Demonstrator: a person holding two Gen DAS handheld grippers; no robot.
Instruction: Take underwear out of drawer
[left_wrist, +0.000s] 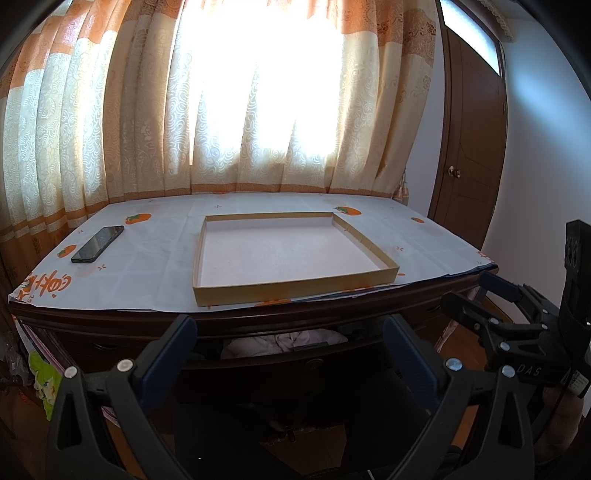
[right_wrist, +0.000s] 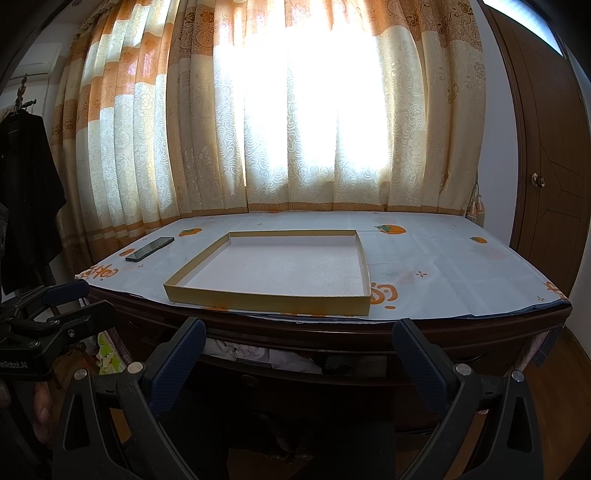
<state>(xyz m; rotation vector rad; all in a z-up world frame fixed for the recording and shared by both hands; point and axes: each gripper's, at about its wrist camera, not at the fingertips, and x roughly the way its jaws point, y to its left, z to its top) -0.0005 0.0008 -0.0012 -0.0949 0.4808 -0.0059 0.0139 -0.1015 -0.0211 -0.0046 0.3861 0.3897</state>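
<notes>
A dark wooden drawer (left_wrist: 317, 363) under the desk top stands slightly open. Pale pink and white underwear (left_wrist: 291, 341) shows through the gap; it also shows in the right wrist view (right_wrist: 258, 352). My left gripper (left_wrist: 290, 332) is open and empty, in front of the drawer. My right gripper (right_wrist: 299, 336) is open and empty, also in front of the drawer (right_wrist: 295, 376). The right gripper shows in the left wrist view (left_wrist: 476, 299) at the right edge, and the left gripper shows in the right wrist view (right_wrist: 74, 299) at the left.
A shallow cardboard tray (left_wrist: 207, 295) lies on the desk's patterned cloth (left_wrist: 147, 258). A black phone (left_wrist: 98, 243) lies at the left. Curtains hang behind. A brown door (left_wrist: 469, 155) is at the right. Green cloth (left_wrist: 46, 380) hangs at lower left.
</notes>
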